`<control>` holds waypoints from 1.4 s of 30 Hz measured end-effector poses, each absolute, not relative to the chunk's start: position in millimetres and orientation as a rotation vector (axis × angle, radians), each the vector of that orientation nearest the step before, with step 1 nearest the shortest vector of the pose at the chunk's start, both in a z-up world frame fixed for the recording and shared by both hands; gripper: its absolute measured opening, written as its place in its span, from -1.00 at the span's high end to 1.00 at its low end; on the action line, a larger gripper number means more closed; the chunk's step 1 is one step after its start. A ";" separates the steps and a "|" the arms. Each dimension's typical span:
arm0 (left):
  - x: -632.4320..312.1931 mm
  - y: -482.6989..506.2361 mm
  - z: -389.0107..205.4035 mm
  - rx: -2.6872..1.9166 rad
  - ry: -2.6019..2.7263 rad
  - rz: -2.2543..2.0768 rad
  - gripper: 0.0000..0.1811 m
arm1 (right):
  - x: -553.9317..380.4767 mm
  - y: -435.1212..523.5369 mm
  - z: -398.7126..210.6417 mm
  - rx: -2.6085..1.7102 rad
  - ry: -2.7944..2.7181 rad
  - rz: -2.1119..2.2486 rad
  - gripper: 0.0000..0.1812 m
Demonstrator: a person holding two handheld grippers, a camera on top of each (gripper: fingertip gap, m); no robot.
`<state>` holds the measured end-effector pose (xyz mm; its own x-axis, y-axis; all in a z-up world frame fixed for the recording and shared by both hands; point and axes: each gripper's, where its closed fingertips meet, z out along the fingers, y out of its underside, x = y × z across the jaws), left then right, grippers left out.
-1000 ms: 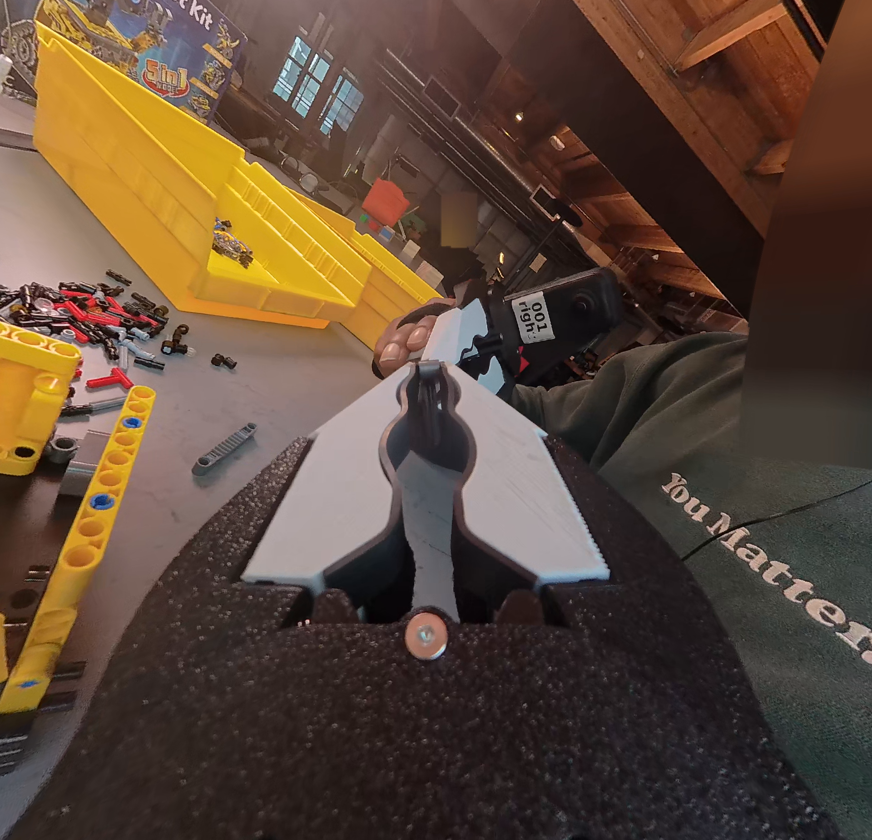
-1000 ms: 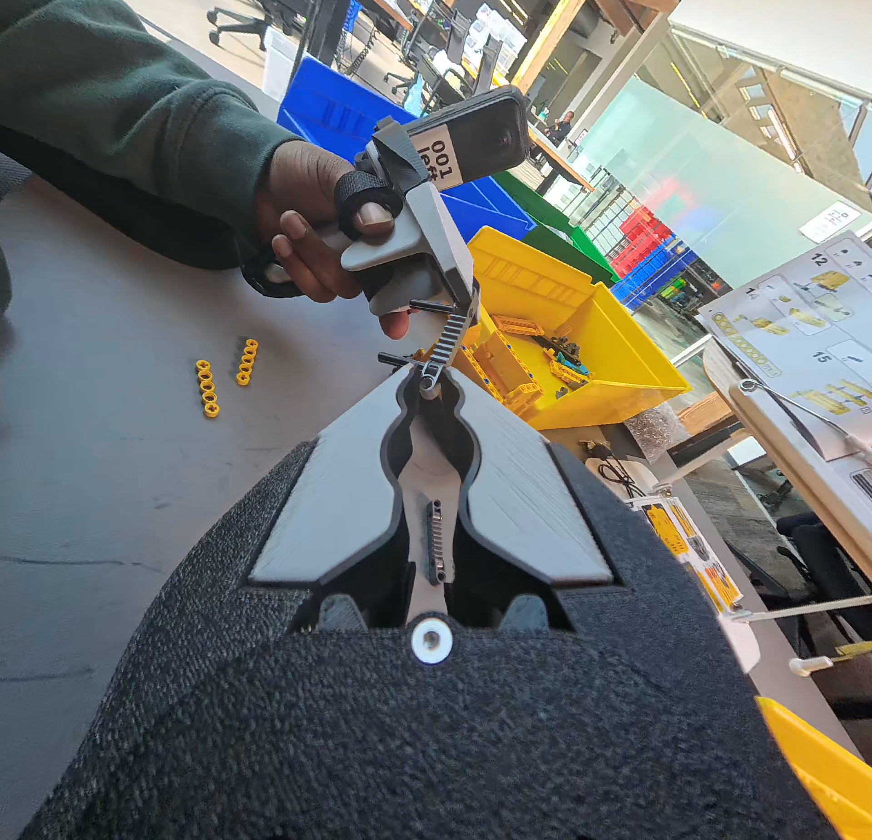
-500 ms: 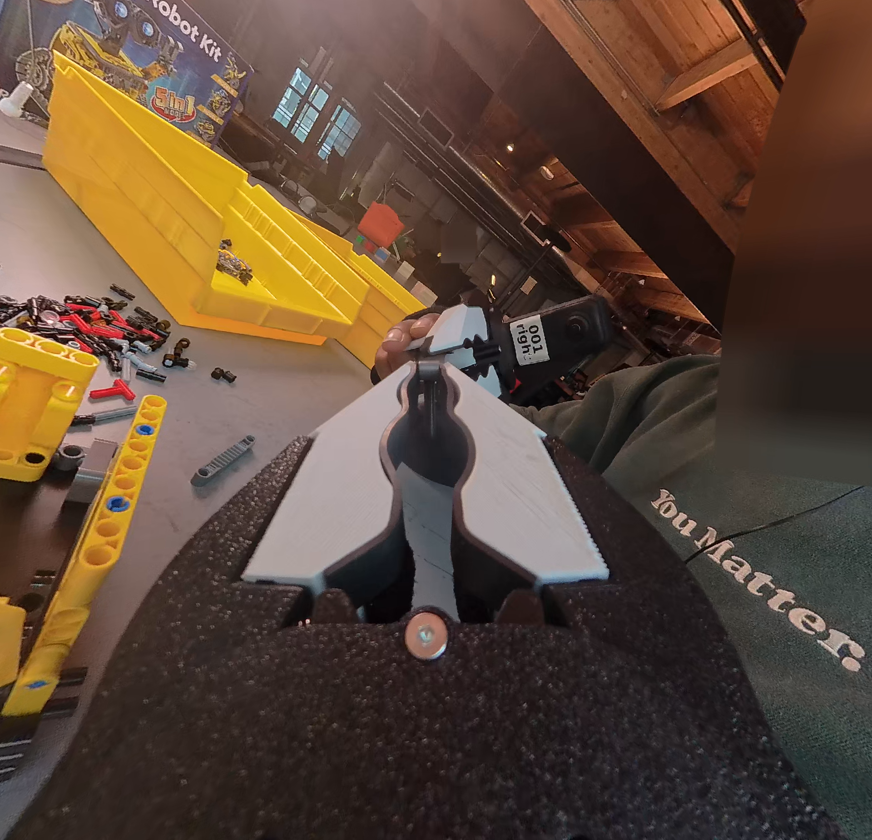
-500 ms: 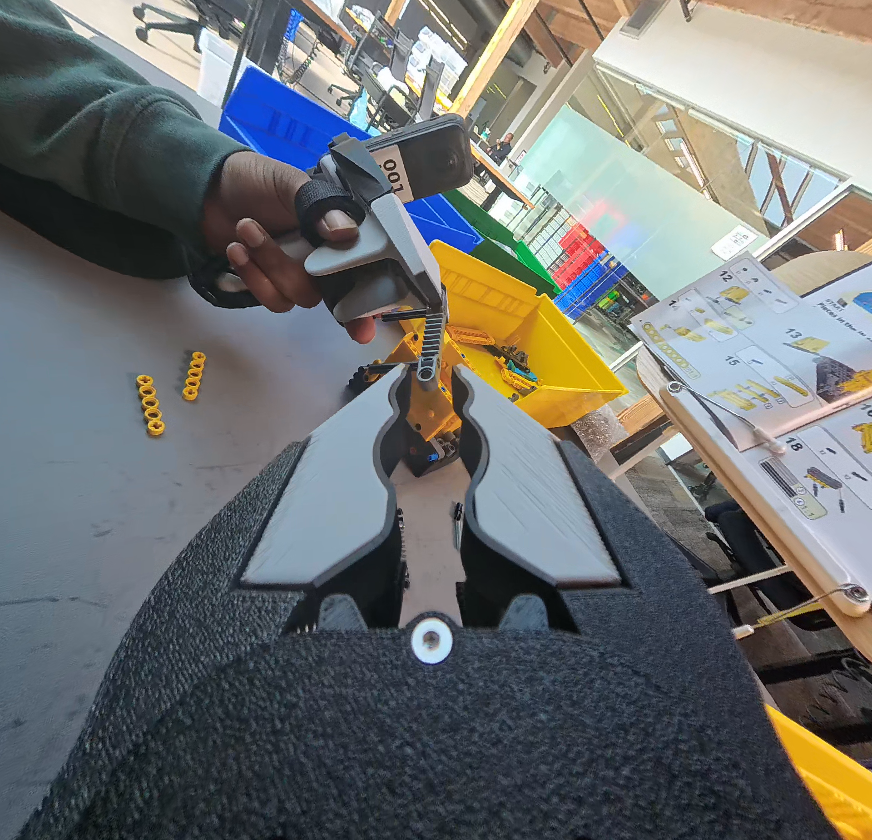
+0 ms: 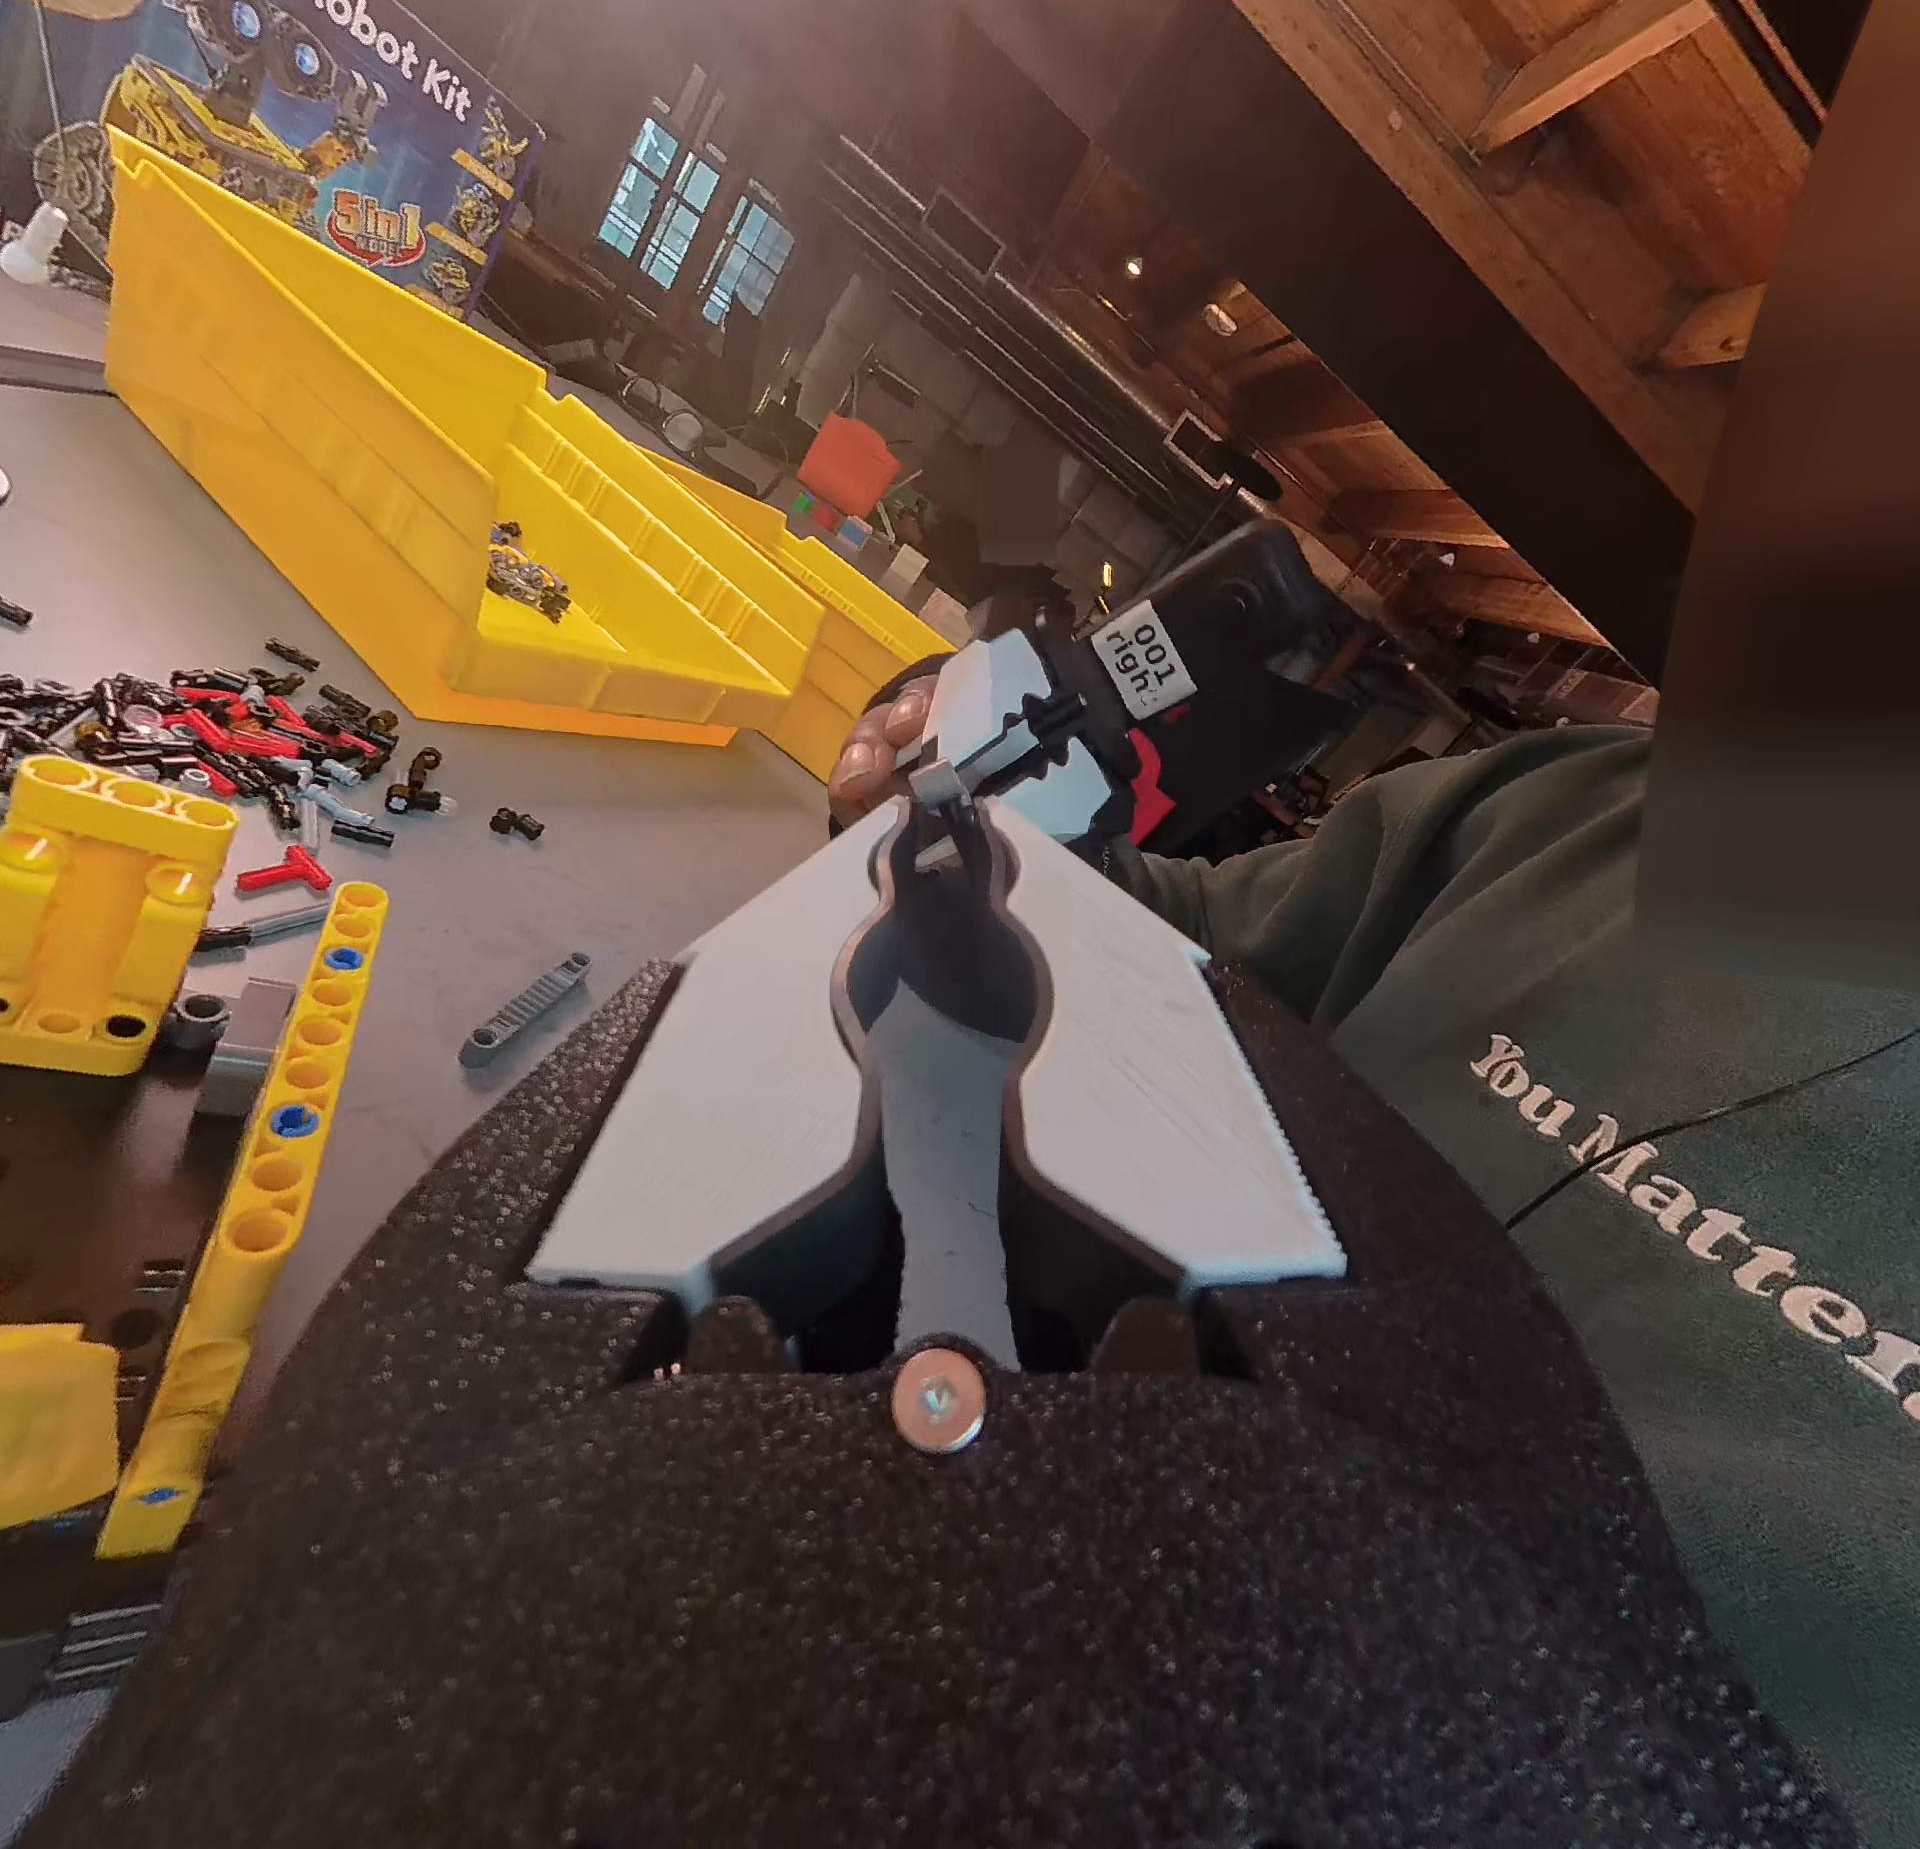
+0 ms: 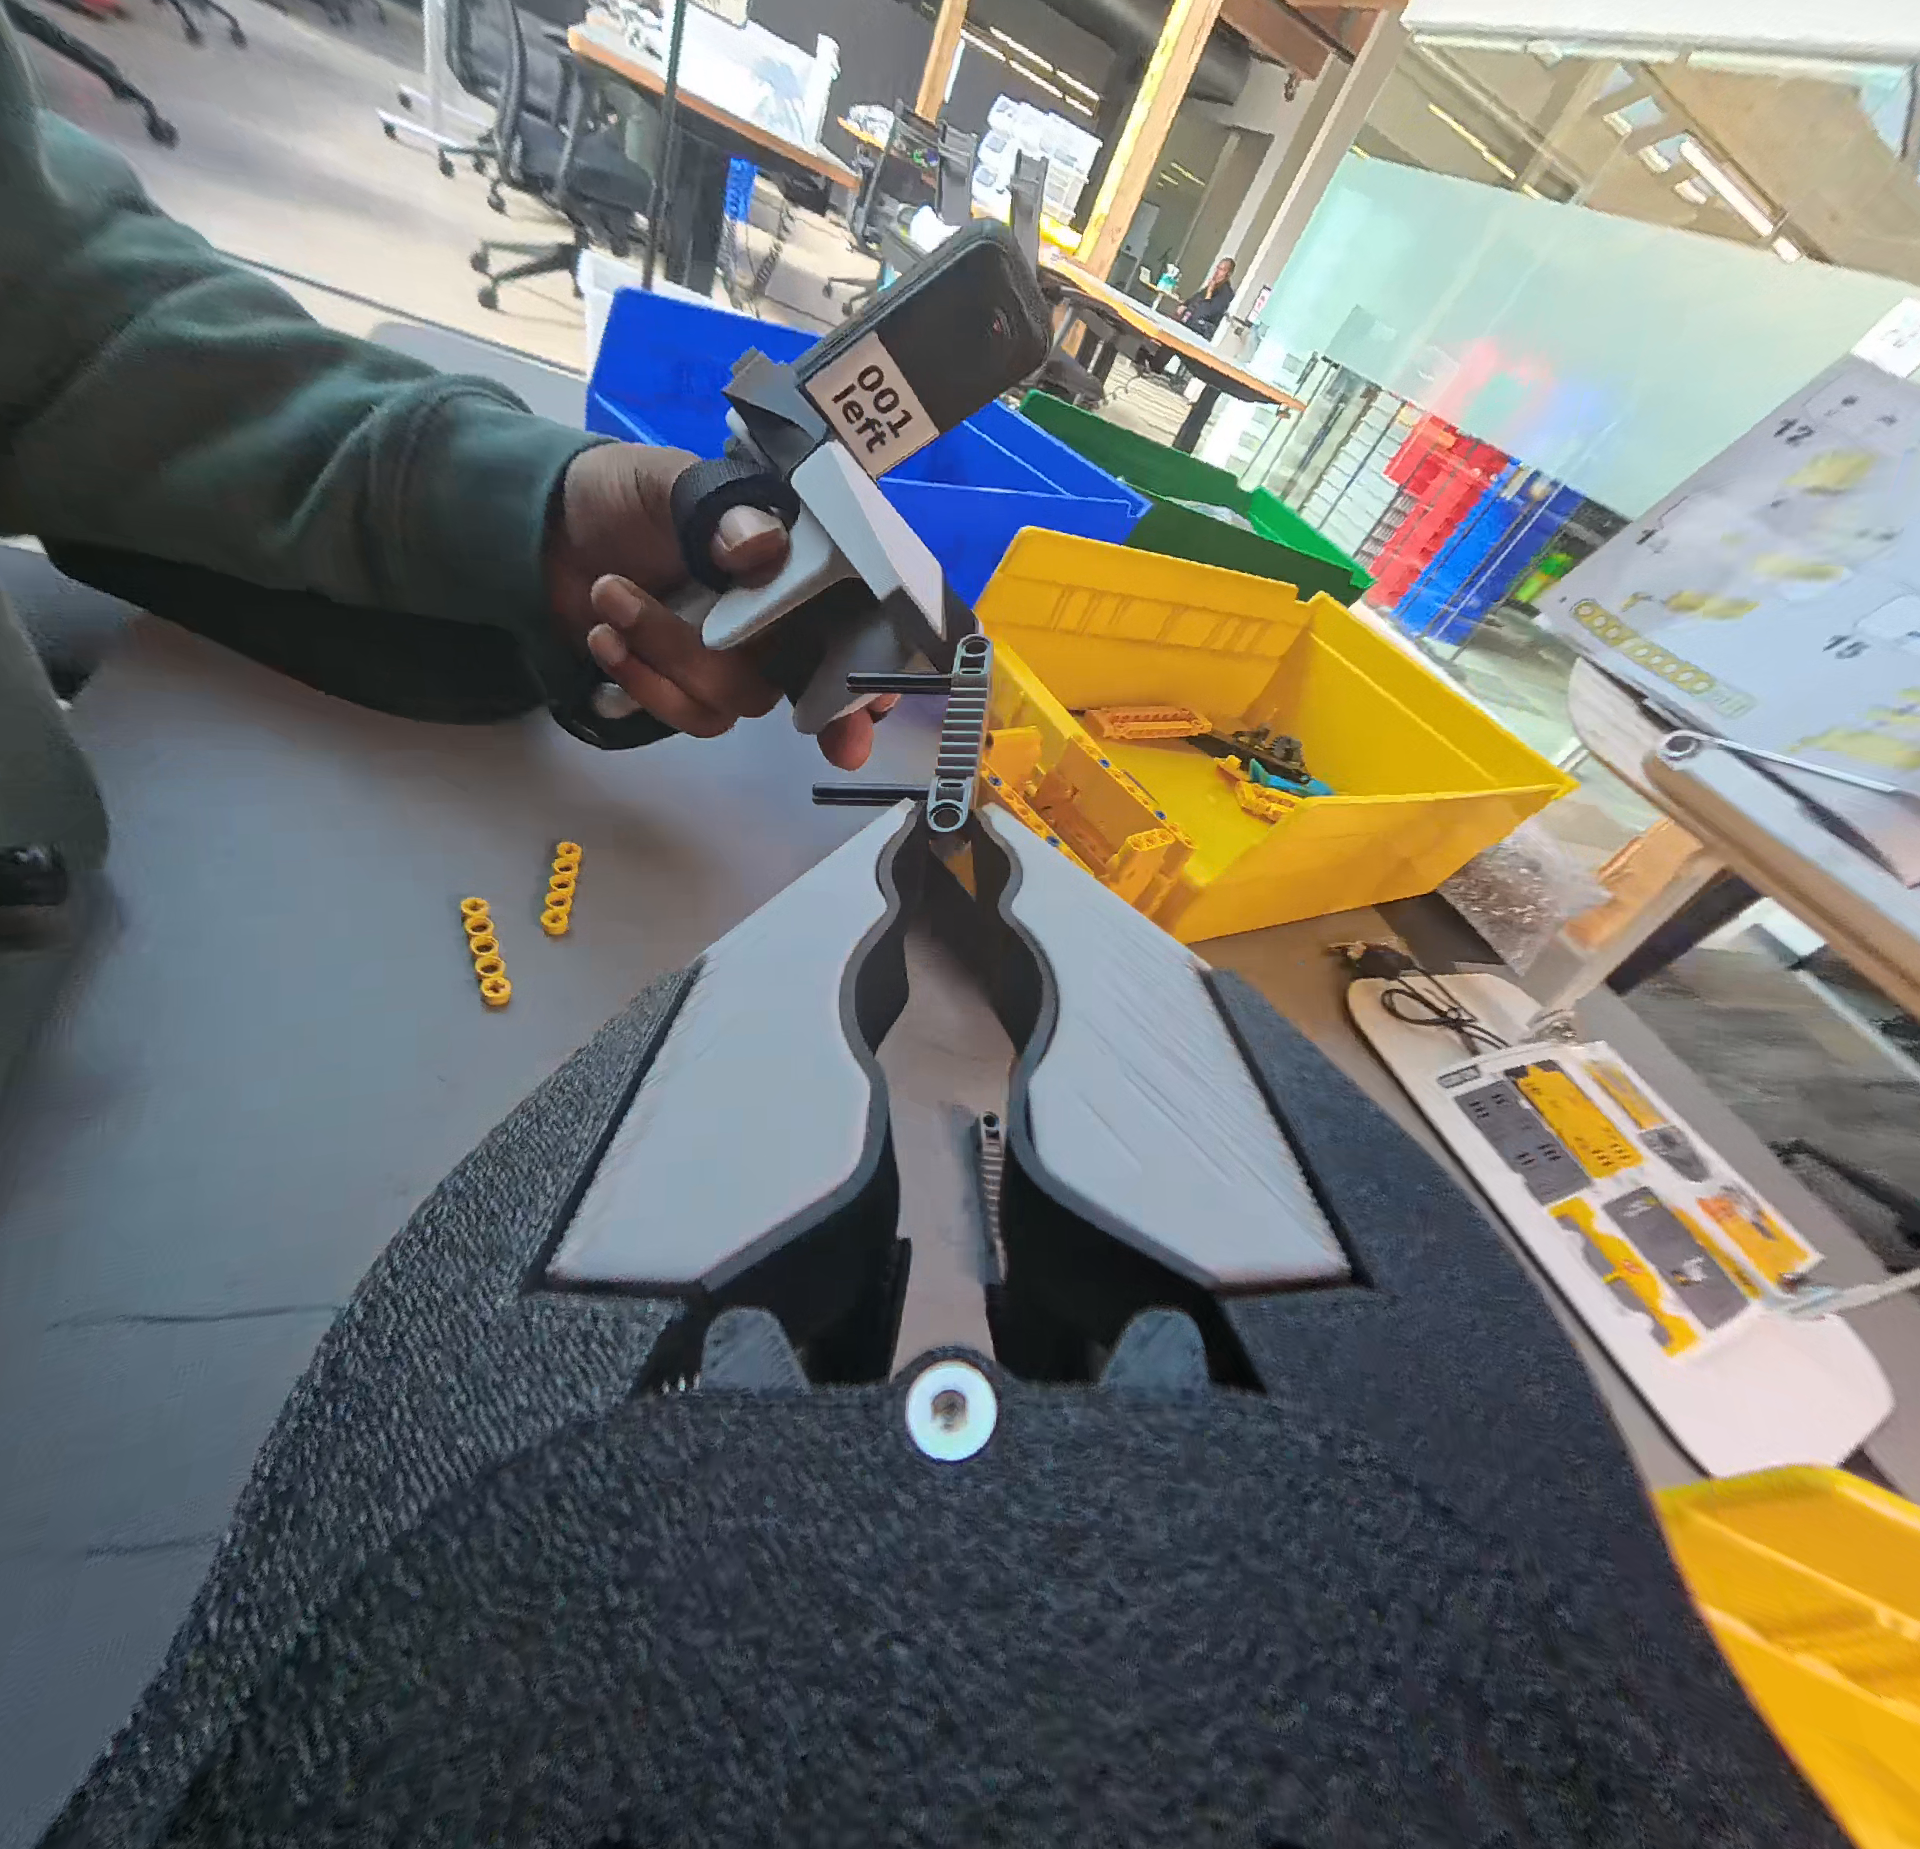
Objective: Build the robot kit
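Note:
A grey toothed rack point(image 6: 961, 734) with two black axles point(image 6: 894, 679) sticking out sideways is held in the air between both grippers. My right gripper point(image 6: 945, 820) is shut on the rack's lower end. My left gripper point(image 6: 914, 615), held by a hand in a dark green sleeve, grips the rack's upper end. In the left wrist view my left gripper point(image 5: 943, 831) is shut on the end of that piece, and the right gripper point(image 5: 997, 729) sits just beyond its tips, almost touching.
A yellow bin point(image 6: 1382, 833) with yellow parts is right behind the rack; blue point(image 6: 997, 490) and green point(image 6: 1195, 511) bins lie further back. Two short yellow beams point(image 6: 520, 916) and instruction sheets point(image 6: 1621, 1176) lie on the table. Loose parts point(image 5: 208, 719), a long yellow beam point(image 5: 281, 1155), another rack point(image 5: 525, 1010) and yellow trays point(image 5: 364, 469) lie left. The tips of one gripper are about 4 centimeters away from the tips of the other.
The right gripper held the rack, opened half a second ago while the left gripper alone held it, and has now shut on the rack's lower end again. Both views have shifted slightly.

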<state>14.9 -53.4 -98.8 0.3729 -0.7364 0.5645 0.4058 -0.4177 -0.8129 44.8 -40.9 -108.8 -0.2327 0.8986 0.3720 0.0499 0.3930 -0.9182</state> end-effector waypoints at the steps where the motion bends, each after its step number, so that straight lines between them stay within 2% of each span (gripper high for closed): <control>1: 13.9 -53.8 -97.4 -1.531 0.318 -1.289 0.89 | 46.0 -38.9 -108.4 -0.888 -1.596 1.057 0.92; 14: 12.5 -47.9 -114.9 -1.636 0.401 -1.103 0.82 | 49.6 -41.0 -126.2 -0.956 -1.688 1.176 0.92; 21: -3.3 -38.7 -141.6 -1.771 0.558 -0.705 0.77 | 54.1 -31.0 -198.5 -1.105 -1.998 0.899 0.91; 26: -15.9 -32.6 -144.6 -1.782 0.530 -0.639 0.76 | 56.6 -20.9 -222.6 -1.176 -2.071 0.801 0.91; 34: -7.3 -33.1 -156.0 -1.802 0.615 -0.561 0.77 | 57.0 -14.2 -237.5 -1.180 -2.107 0.686 0.89; 42: -9.3 -30.2 -149.1 -1.777 0.556 -0.553 0.72 | 50.9 4.8 -217.4 -1.223 -1.951 0.735 0.82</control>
<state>-9.3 -30.2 -149.1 0.7778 -0.6223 0.0880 -0.0919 -0.2512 -0.9636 50.9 4.8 -217.4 -0.3012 0.9157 0.2660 0.5125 0.3907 -0.7646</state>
